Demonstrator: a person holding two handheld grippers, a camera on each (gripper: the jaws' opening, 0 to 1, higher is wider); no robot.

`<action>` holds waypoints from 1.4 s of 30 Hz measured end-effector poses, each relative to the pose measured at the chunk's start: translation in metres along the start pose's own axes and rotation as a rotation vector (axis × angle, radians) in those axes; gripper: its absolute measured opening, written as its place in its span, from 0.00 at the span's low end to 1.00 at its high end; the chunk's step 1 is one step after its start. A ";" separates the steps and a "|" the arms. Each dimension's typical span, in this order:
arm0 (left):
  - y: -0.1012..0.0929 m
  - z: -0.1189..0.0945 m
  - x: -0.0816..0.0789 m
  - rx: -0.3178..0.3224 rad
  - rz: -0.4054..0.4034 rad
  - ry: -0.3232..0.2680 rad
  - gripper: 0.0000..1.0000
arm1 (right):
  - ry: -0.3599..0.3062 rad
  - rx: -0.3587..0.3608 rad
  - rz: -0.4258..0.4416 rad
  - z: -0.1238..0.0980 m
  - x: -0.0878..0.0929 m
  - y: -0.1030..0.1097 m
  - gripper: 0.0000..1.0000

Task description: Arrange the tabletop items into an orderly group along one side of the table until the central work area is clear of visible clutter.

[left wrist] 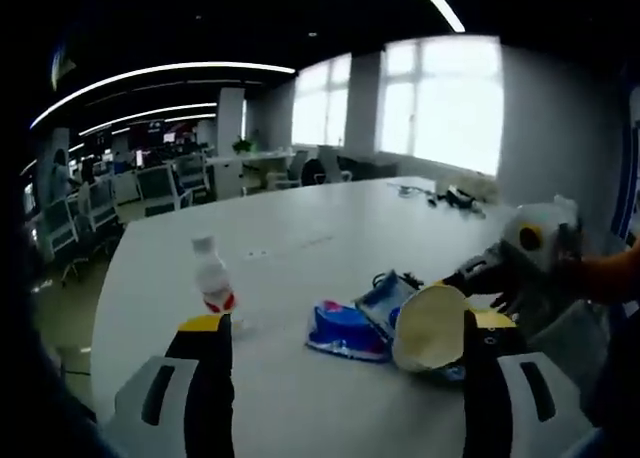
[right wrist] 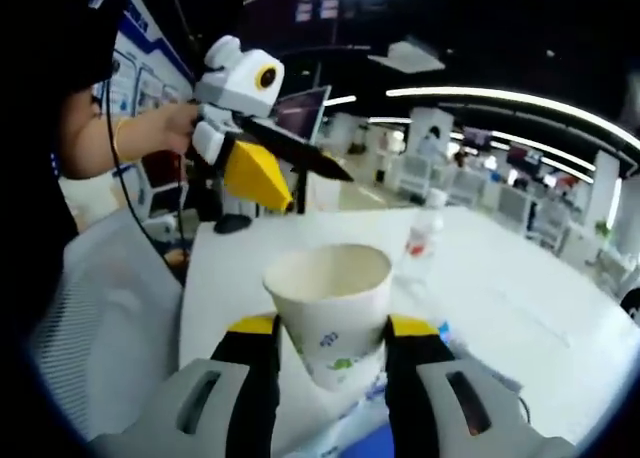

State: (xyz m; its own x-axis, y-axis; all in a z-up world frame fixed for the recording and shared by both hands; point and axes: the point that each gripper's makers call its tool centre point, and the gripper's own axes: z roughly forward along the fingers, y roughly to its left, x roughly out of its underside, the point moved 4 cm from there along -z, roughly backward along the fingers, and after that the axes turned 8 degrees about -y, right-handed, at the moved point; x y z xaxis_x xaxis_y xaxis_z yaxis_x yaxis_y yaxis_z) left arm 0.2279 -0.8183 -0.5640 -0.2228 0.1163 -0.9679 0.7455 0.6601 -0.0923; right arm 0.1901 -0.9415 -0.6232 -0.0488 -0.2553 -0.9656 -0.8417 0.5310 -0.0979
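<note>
A white paper cup with a small green print stands upright between my right gripper's yellow-tipped jaws, which are shut on it. In the left gripper view the cup is tilted, mouth toward the camera, with the right gripper coming in from the right. Beside the cup, two blue snack packets lie on the white table. A small clear bottle with a red label stands to the left and is seen again in the right gripper view. My left gripper is open, and a hand holds it up at the back left.
Cables and small items lie at the table's far end. Office chairs and desks fill the room beyond the left edge. A white mesh chair stands by the table's near side, with a monitor behind it.
</note>
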 end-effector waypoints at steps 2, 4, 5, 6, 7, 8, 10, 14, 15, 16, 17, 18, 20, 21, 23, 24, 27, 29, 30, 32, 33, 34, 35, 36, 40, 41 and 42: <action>0.001 -0.001 0.003 -0.006 0.005 0.015 1.00 | -0.003 0.006 0.008 0.001 0.000 -0.002 0.37; 0.002 -0.001 0.006 -0.006 0.005 0.024 1.00 | -0.009 0.014 0.014 0.002 -0.001 -0.005 0.37; 0.003 -0.001 0.007 -0.009 -0.001 0.028 1.00 | -0.011 0.017 0.017 0.002 -0.002 -0.006 0.37; 0.004 -0.002 0.008 -0.009 -0.002 0.027 1.00 | -0.015 0.023 0.023 0.003 -0.003 -0.008 0.37; 0.004 -0.002 0.009 -0.008 -0.003 0.030 1.00 | -0.022 0.027 0.028 0.004 -0.004 -0.009 0.37; 0.004 -0.002 0.010 -0.011 -0.005 0.034 1.00 | -0.026 0.032 0.032 0.004 -0.004 -0.011 0.37; 0.005 -0.002 0.012 -0.012 -0.004 0.044 1.00 | -0.041 0.044 0.042 0.005 -0.007 -0.015 0.37; 0.008 -0.002 0.018 -0.015 -0.015 0.069 1.00 | -0.083 0.073 0.082 0.009 -0.014 -0.023 0.37; 0.009 -0.002 0.020 -0.017 -0.016 0.071 1.00 | -0.087 0.080 0.086 0.010 -0.015 -0.025 0.37; 0.009 -0.002 0.021 -0.011 -0.016 0.075 1.00 | -0.089 0.089 0.091 0.011 -0.016 -0.027 0.37; 0.010 -0.001 0.023 -0.011 -0.020 0.081 1.00 | -0.091 0.094 0.091 0.012 -0.017 -0.029 0.37; 0.011 -0.001 0.024 -0.012 -0.024 0.090 1.00 | -0.092 0.102 0.094 0.014 -0.017 -0.032 0.37; 0.013 0.000 0.026 -0.014 -0.021 0.096 1.00 | -0.099 0.108 0.097 0.017 -0.019 -0.036 0.37; 0.014 0.000 0.026 -0.016 -0.021 0.096 1.00 | -0.102 0.111 0.102 0.019 -0.019 -0.037 0.37; 0.016 0.001 0.027 -0.015 -0.028 0.097 1.00 | -0.107 0.118 0.115 0.023 -0.020 -0.043 0.37; 0.017 0.002 0.029 -0.015 -0.032 0.102 1.00 | -0.107 0.123 0.119 0.025 -0.020 -0.045 0.36; 0.019 0.004 0.033 -0.017 -0.031 0.117 1.00 | -0.106 0.139 0.129 0.031 -0.021 -0.055 0.36; 0.021 0.005 0.037 -0.017 -0.032 0.127 1.00 | -0.120 0.141 0.143 0.034 -0.024 -0.059 0.36; 0.021 0.005 0.038 -0.016 -0.033 0.129 1.00 | -0.127 0.142 0.150 0.036 -0.025 -0.062 0.36; 0.022 0.005 0.040 -0.018 -0.041 0.129 1.00 | -0.125 0.149 0.147 0.040 -0.025 -0.068 0.36; 0.023 0.006 0.042 -0.014 -0.046 0.134 1.00 | -0.116 0.155 0.143 0.043 -0.024 -0.073 0.36; 0.023 0.006 0.043 -0.015 -0.047 0.137 1.00 | -0.112 0.160 0.142 0.045 -0.024 -0.076 0.36; 0.024 0.007 0.045 -0.016 -0.047 0.141 1.00 | -0.111 0.163 0.145 0.046 -0.023 -0.079 0.36; 0.024 0.007 0.047 -0.014 -0.045 0.148 1.00 | -0.123 0.170 0.157 0.049 -0.023 -0.084 0.36; 0.028 0.007 0.052 -0.017 -0.052 0.160 1.00 | -0.134 0.183 0.182 0.056 -0.021 -0.098 0.36; 0.029 0.008 0.052 -0.018 -0.055 0.161 1.00 | -0.135 0.178 0.186 0.058 -0.019 -0.100 0.36; 0.030 0.008 0.054 -0.018 -0.058 0.164 1.00 | -0.136 0.177 0.183 0.059 -0.019 -0.101 0.36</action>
State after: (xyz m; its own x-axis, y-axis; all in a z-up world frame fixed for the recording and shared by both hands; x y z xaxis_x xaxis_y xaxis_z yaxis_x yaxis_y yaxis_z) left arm 0.2431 -0.7984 -0.6205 -0.3654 0.1964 -0.9099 0.7175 0.6822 -0.1409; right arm 0.3082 -0.9429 -0.6094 -0.1090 -0.0383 -0.9933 -0.7182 0.6939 0.0521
